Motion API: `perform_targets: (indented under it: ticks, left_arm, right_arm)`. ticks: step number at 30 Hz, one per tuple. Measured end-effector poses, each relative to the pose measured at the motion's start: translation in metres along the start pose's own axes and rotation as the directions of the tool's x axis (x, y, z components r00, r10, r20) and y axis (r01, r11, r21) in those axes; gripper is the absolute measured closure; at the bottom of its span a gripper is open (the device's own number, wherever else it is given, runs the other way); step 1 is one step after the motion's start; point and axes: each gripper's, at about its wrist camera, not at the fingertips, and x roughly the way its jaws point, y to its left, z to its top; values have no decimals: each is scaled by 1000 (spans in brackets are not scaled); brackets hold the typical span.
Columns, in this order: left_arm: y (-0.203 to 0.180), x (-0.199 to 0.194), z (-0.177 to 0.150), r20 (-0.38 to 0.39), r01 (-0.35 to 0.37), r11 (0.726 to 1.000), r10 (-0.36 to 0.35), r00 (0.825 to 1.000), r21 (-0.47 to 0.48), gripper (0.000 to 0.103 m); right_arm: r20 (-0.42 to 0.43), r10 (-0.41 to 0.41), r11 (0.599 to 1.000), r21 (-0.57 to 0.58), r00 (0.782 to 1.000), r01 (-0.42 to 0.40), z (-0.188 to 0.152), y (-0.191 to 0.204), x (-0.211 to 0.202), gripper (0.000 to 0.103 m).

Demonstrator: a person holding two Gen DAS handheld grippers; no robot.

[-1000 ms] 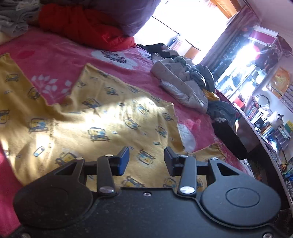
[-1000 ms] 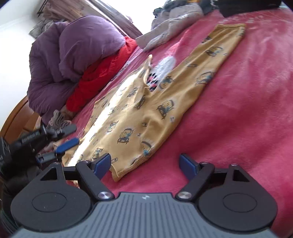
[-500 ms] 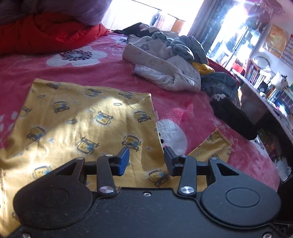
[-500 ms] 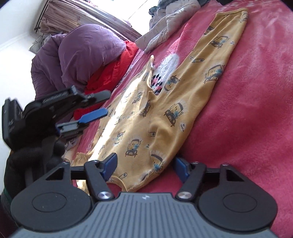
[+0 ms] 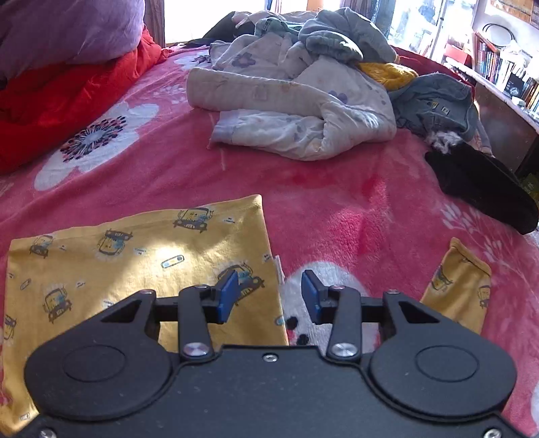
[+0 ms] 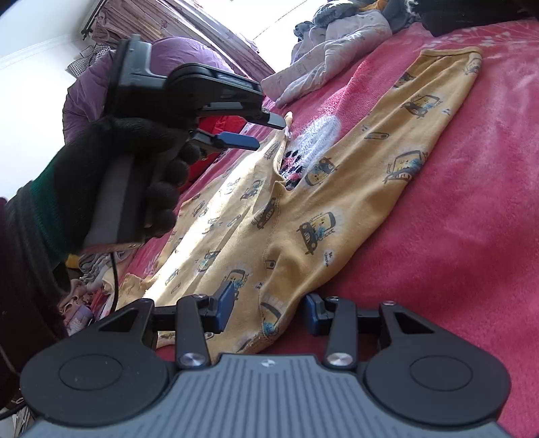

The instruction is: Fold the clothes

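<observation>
Yellow car-print trousers (image 5: 134, 262) lie flat on the pink flowered bedspread (image 5: 337, 202). My left gripper (image 5: 269, 293) hovers open above the inner edge of one leg, over the gap between the legs, with nothing between its fingers. The other leg's cuff (image 5: 454, 289) lies to the right. In the right wrist view the trousers (image 6: 337, 202) stretch away, and my right gripper (image 6: 267, 306) is closing with the near hem between its jaws. The pads do not visibly pinch it. The left gripper (image 6: 269, 133) shows there too, held in a black-gloved hand (image 6: 118, 161).
A heap of pale and grey clothes (image 5: 296, 101) sits further up the bed, with a black garment (image 5: 481, 188) at the right edge. Red bedding (image 5: 50, 101) and purple bedding (image 5: 67, 30) are piled at the left. Bookshelves (image 5: 505, 67) stand beyond the bed.
The left gripper swept along the trousers to the end of a leg and rolled level, coming further into the right wrist view. The right jaws narrowed around the near hem.
</observation>
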Motion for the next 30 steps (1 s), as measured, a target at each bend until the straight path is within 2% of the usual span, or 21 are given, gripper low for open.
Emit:
perform_targets:
  ticks: [4, 9, 10, 12, 15, 23, 28, 30]
  left_arm:
    - [-6, 15, 8, -21, -44, 998, 45, 999, 45, 66]
    - [-5, 26, 14, -36, -67, 995, 69, 997, 70, 78]
    - [-5, 26, 15, -36, -64, 996, 66, 997, 69, 85]
    - [-2, 25, 16, -34, -60, 996, 62, 997, 66, 87]
    - [7, 24, 17, -38, -32, 999, 33, 999, 27, 91]
    - [43, 4, 16, 22, 46, 994, -45, 999, -98, 95]
    - [59, -7, 16, 57, 65, 992, -60, 997, -107, 95]
    - [60, -8, 15, 58, 77, 992, -72, 996, -96, 95]
  right_arm:
    - [7, -10, 1000, -28, 1000, 10, 2, 5, 1, 60]
    - [22, -30, 997, -71, 999, 32, 2, 12, 1, 61]
    - [25, -35, 996, -81, 999, 37, 2, 14, 1, 62]
    - [30, -49, 991, -123, 998, 52, 2, 19, 2, 71]
    - [40, -62, 978, -197, 997, 69, 1, 29, 1, 79]
    - [73, -35, 916, -396, 997, 61, -8, 60, -3, 80]
    - [66, -33, 875, -479, 997, 61, -12, 76, 3, 82]
    - [57, -43, 875, -479, 997, 65, -13, 78, 6, 82]
